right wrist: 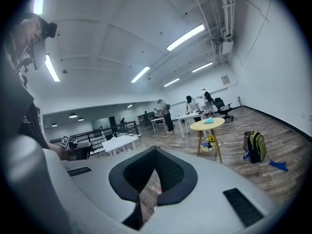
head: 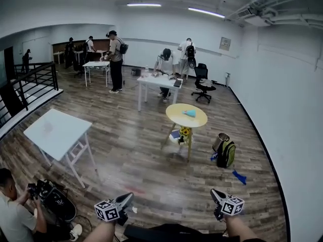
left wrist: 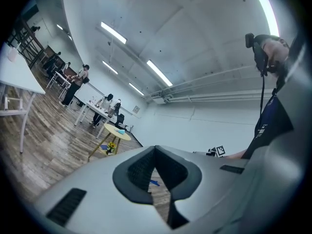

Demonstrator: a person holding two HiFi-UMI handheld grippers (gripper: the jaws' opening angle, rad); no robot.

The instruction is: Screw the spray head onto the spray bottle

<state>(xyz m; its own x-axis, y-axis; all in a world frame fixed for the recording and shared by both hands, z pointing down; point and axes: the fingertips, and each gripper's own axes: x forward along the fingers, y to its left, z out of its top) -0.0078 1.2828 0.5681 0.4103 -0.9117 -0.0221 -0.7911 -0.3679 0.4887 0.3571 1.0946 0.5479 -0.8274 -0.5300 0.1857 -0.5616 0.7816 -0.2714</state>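
I can make out no spray bottle and no spray head in any view. My left gripper (head: 128, 199) is low at the bottom of the head view, pointing out over the wooden floor, its jaws shut with nothing between them. My right gripper (head: 215, 193) is held the same way further right, also shut and empty. In the left gripper view the left gripper (left wrist: 155, 151) has its dark pads closed together. In the right gripper view the right gripper (right wrist: 156, 151) looks the same. A small light blue thing (head: 190, 113) that I cannot identify lies on a round yellow table (head: 177, 118) ahead.
A white table (head: 58, 130) stands to the left, with a black railing (head: 30, 82) behind it. A green backpack (head: 226, 154) and a metal bin (head: 220, 141) sit right of the yellow table. A person (head: 12, 213) crouches at the bottom left. Several people work at white tables (head: 159, 82) far back.
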